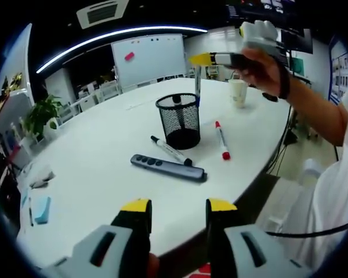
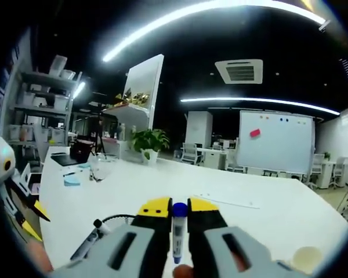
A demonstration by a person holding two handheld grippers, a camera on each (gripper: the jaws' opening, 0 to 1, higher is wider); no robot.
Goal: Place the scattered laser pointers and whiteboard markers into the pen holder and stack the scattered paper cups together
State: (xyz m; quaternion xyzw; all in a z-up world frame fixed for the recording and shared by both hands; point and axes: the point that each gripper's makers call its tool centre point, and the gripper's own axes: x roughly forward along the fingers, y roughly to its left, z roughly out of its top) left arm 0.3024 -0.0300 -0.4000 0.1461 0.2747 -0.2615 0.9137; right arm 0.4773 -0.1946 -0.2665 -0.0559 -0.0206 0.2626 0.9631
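Left gripper point(image 1: 178, 209) jaws apart, nothing between them, low over the white table point(image 1: 93, 168). Ahead, left to right: black-capped marker point(image 1: 170, 150), grey laser pointer point(image 1: 168, 168), mesh pen holder point(image 1: 179, 120) with something dark inside, hard to make out, then red marker point(image 1: 221, 140). Paper cup point(image 1: 238, 92) far side, near the person's hand. Right gripper point(image 2: 179, 213) clamped on a blue-capped marker point(image 2: 178, 231), above the holder; rim point(image 2: 113, 220) partly cut off.
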